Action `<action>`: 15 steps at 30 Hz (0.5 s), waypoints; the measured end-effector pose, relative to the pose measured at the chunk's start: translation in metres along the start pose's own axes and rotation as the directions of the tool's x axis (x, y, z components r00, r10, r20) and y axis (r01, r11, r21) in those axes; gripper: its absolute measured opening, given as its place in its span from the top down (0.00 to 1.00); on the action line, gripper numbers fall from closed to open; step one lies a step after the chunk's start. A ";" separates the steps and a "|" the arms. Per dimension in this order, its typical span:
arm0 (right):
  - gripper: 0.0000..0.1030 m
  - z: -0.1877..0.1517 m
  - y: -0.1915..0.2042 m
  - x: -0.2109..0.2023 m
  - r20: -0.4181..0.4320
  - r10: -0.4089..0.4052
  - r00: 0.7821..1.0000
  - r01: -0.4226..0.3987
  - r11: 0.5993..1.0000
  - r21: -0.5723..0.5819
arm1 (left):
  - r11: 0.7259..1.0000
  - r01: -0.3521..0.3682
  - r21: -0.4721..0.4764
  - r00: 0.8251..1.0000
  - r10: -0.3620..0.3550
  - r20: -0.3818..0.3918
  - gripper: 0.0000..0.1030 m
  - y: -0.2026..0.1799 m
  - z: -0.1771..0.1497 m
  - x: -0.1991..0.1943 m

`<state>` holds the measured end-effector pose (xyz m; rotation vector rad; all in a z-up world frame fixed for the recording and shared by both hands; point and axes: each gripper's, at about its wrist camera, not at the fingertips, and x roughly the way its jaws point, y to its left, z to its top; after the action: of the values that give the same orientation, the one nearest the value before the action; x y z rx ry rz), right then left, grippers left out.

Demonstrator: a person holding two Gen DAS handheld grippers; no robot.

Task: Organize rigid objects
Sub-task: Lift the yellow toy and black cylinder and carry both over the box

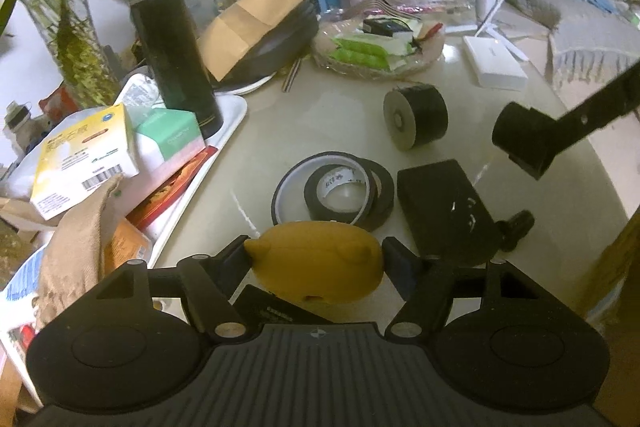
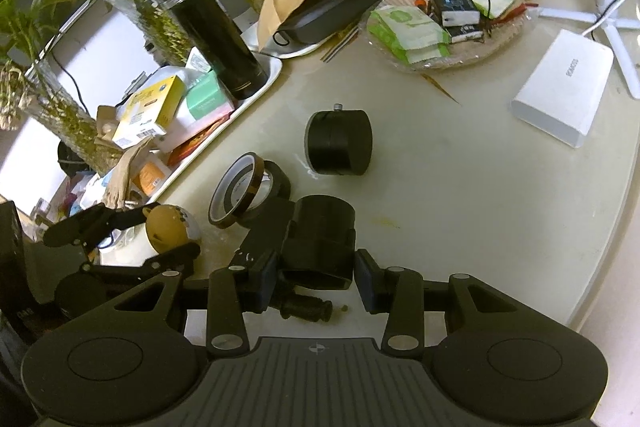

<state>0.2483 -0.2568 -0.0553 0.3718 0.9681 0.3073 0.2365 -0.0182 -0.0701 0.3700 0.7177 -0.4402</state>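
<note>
Left gripper (image 1: 316, 259): jaws partway apart, both pads pressed on yellow lemon-shaped object (image 1: 316, 259), held above pale table (image 1: 460, 99) near tape rolls (image 1: 340, 189). Right gripper (image 2: 316, 277): jaws narrower, clamped on black cylindrical part (image 2: 320, 241), lifted over table beside flat black case (image 1: 444, 207). Black wheel (image 2: 339, 142) lies apart.

I am pressing my left gripper (image 1: 316, 259) pads on a yellow case (image 1: 316, 261) that is looking like matt, rubbery plastic. My right gripper (image 2: 316, 281) is clamping a black cylindrical part (image 2: 320, 241) of matt plastic. The table (image 1: 320, 115) is showing a smooth, glossy cream surface. The 2 tape rolls (image 1: 340, 193) are looking like shiny black plastic film. The black flask (image 1: 172, 39) is gleaming, smooth and glossy. The brown envelope (image 1: 256, 15) is looking like dull, creased paper.
</note>
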 end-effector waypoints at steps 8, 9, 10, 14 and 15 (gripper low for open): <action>0.57 -0.008 0.013 -0.015 0.022 -0.018 1.000 0.019 0.997 -0.074 | 0.994 0.008 -0.106 1.000 -0.008 0.000 0.32 0.004 0.006 -0.025; 0.57 -0.010 0.015 -0.018 0.023 -0.017 1.000 0.019 0.997 -0.077 | 0.994 0.009 -0.111 1.000 -0.009 0.001 0.32 0.003 0.008 -0.030; 0.57 -0.010 0.016 -0.020 0.026 -0.015 1.000 0.017 0.997 -0.080 | 0.994 0.008 -0.110 1.000 -0.008 0.003 0.32 0.002 0.009 -0.034; 0.57 -0.013 0.022 -0.033 0.037 -0.009 0.999 0.012 0.995 -0.101 | 0.995 0.014 -0.102 1.000 -0.012 0.018 0.32 -0.006 0.016 -0.055; 0.57 -0.014 0.024 -0.037 0.040 -0.006 0.999 0.011 0.994 -0.107 | 0.995 0.019 -0.101 1.000 -0.017 0.022 0.32 -0.008 0.016 -0.060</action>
<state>0.2149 -0.2483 -0.0252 0.2751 0.9099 0.3413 0.2015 -0.0172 -0.0186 0.2637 0.7203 -0.4227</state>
